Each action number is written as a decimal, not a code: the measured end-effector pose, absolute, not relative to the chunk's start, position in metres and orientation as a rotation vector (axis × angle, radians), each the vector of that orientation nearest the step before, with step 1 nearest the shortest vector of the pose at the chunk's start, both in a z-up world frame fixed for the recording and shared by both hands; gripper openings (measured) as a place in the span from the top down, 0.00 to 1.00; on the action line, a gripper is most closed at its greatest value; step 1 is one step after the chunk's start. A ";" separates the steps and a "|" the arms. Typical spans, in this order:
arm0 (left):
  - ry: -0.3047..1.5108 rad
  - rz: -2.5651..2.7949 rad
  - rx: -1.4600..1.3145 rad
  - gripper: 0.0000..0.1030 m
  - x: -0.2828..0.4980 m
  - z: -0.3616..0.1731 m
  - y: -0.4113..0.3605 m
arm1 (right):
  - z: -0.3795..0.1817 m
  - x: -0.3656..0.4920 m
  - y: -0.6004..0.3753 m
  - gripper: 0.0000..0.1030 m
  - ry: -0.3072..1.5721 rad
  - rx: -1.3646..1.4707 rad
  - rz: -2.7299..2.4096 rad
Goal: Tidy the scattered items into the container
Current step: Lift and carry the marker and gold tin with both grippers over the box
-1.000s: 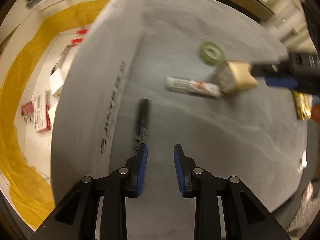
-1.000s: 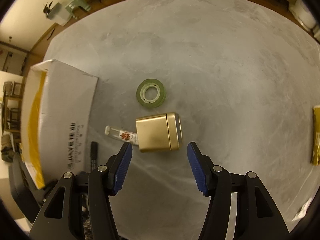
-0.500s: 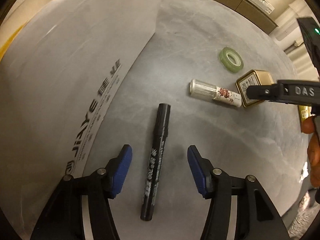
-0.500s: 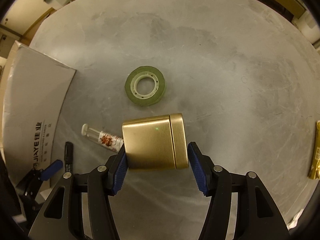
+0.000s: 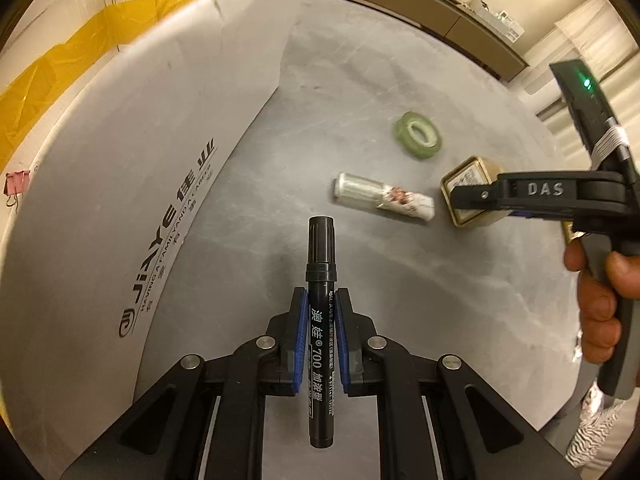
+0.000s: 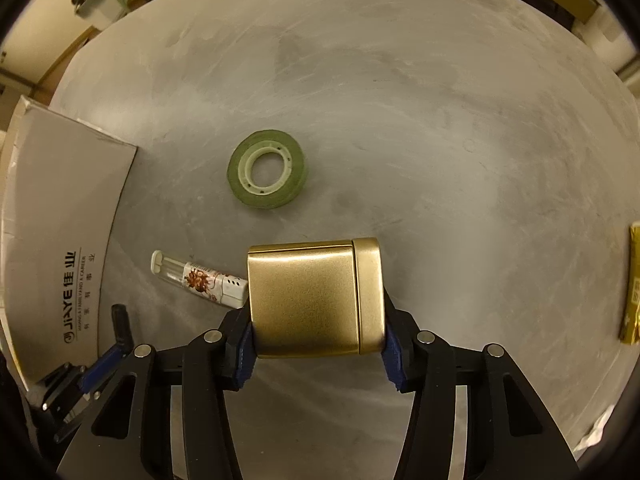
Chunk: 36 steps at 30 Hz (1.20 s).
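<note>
Your left gripper (image 5: 321, 330) is clamped on the black marker (image 5: 320, 308) mid-barrel; your right gripper (image 6: 316, 338) is closed against both sides of the gold tin (image 6: 314, 298). Lift each straight up before swinging toward the white box (image 5: 132, 184), keeping the marker level so it does not pivot between the pads. The small bottle (image 6: 200, 280) and green tape roll (image 6: 266, 168) remain on the table (image 6: 440, 120). Only the left view shows the box's yellow liner (image 5: 52, 72); only the right shows a gold packet (image 6: 631, 284) at the far edge.
</note>
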<state>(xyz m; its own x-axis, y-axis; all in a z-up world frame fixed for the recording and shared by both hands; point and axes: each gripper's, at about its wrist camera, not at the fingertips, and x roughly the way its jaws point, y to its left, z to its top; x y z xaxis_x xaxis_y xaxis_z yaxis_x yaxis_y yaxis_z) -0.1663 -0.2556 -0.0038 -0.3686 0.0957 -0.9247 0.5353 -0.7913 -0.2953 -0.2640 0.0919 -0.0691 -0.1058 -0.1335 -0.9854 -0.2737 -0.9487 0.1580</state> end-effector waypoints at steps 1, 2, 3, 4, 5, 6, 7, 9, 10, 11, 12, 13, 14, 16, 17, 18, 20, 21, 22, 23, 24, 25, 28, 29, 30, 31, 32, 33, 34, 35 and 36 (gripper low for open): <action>0.849 -2.239 1.563 0.86 -0.166 0.002 -0.256 | -0.067 -0.261 0.093 0.48 0.478 -2.029 2.216; 0.857 -2.242 1.558 0.86 -0.165 0.008 -0.256 | -0.065 -0.258 0.095 0.48 0.486 -2.026 2.212; 0.861 -2.246 1.553 0.86 -0.162 0.012 -0.251 | -0.063 -0.255 0.095 0.48 0.491 -2.024 2.210; 0.864 -2.251 1.549 0.86 -0.154 0.012 -0.246 | -0.061 -0.252 0.096 0.48 0.498 -2.021 2.208; 0.867 -2.256 1.546 0.86 -0.148 0.013 -0.245 | -0.058 -0.249 0.096 0.48 0.502 -2.019 2.207; 0.872 -2.261 1.543 0.86 -0.146 0.015 -0.242 | -0.055 -0.245 0.096 0.48 0.505 -2.017 2.207; 0.875 -2.265 1.539 0.86 -0.147 0.016 -0.238 | -0.052 -0.242 0.096 0.48 0.506 -2.016 2.209; 0.885 -2.275 1.528 0.86 -0.149 0.012 -0.240 | -0.046 -0.236 0.094 0.48 0.508 -2.014 2.213; 0.892 -2.279 1.523 0.86 -0.150 0.010 -0.241 | -0.043 -0.234 0.092 0.48 0.512 -2.015 2.215; 0.898 -2.284 1.516 0.86 -0.151 0.011 -0.241 | -0.039 -0.231 0.092 0.48 0.516 -2.016 2.217; 0.903 -2.290 1.507 0.86 -0.152 0.013 -0.241 | -0.035 -0.229 0.092 0.48 0.520 -2.018 2.220; 0.907 -2.293 1.499 0.86 -0.157 0.011 -0.241 | -0.030 -0.229 0.091 0.48 0.520 -2.020 2.223; 0.912 -2.296 1.489 0.86 -0.159 0.013 -0.241 | -0.025 -0.228 0.087 0.48 0.521 -2.021 2.229; 0.930 -2.300 1.469 0.86 -0.157 0.021 -0.244 | -0.014 -0.220 0.080 0.48 0.522 -2.021 2.244; 0.942 -2.301 1.459 0.86 -0.155 0.025 -0.246 | -0.009 -0.219 0.077 0.48 0.522 -2.022 2.250; 0.950 -2.302 1.451 0.86 -0.153 0.029 -0.248 | -0.003 -0.221 0.072 0.48 0.522 -2.023 2.256; 0.961 -2.306 1.430 0.86 -0.149 0.039 -0.252 | 0.009 -0.225 0.063 0.48 0.520 -2.030 2.266; 0.962 -2.307 1.422 0.86 -0.147 0.043 -0.254 | 0.014 -0.224 0.056 0.48 0.520 -2.034 2.272; 0.965 -2.308 1.412 0.86 -0.145 0.047 -0.256 | 0.019 -0.223 0.052 0.48 0.519 -2.037 2.279; 0.970 -2.308 1.403 0.86 -0.142 0.053 -0.259 | 0.025 -0.223 0.048 0.48 0.517 -2.041 2.286; 0.976 -2.306 1.394 0.86 -0.139 0.058 -0.262 | 0.031 -0.224 0.043 0.48 0.515 -2.045 2.295; 0.980 -2.304 1.382 0.86 -0.136 0.063 -0.265 | 0.036 -0.224 0.038 0.48 0.512 -2.047 2.304; 0.989 -2.300 1.348 0.86 -0.127 0.079 -0.275 | 0.054 -0.226 0.021 0.48 0.497 -2.055 2.341; 0.993 -2.299 1.336 0.86 -0.124 0.085 -0.279 | 0.059 -0.228 0.016 0.48 0.493 -2.057 2.353; 0.998 -2.298 1.326 0.86 -0.120 0.090 -0.283 | 0.063 -0.230 0.011 0.48 0.489 -2.059 2.363; 1.003 -2.296 1.314 0.86 -0.117 0.095 -0.287 | 0.069 -0.231 0.006 0.48 0.485 -2.061 2.374; 1.007 -2.294 1.301 0.86 -0.114 0.099 -0.290 | 0.075 -0.233 0.001 0.48 0.481 -2.062 2.386; 1.013 -2.290 1.291 0.86 -0.111 0.103 -0.293 | 0.081 -0.235 -0.005 0.48 0.474 -2.061 2.399; 1.019 -2.284 1.282 0.86 -0.108 0.106 -0.297 | 0.087 -0.236 -0.010 0.48 0.468 -2.060 2.413; 1.025 -2.279 1.272 0.86 -0.105 0.109 -0.301 | 0.093 -0.237 -0.015 0.48 0.462 -2.059 2.425; 1.031 -2.274 1.262 0.86 -0.102 0.112 -0.304 | 0.096 -0.239 -0.019 0.48 0.457 -2.059 2.435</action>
<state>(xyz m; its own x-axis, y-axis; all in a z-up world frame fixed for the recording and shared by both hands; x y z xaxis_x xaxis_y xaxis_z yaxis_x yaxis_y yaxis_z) -0.1021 -0.3043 0.1119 -0.5467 0.0485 -0.8359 0.5967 -0.6778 -0.4296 -0.2392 -0.0190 0.0960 -0.1813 -0.2410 -0.9534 -0.1208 -0.9567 0.2648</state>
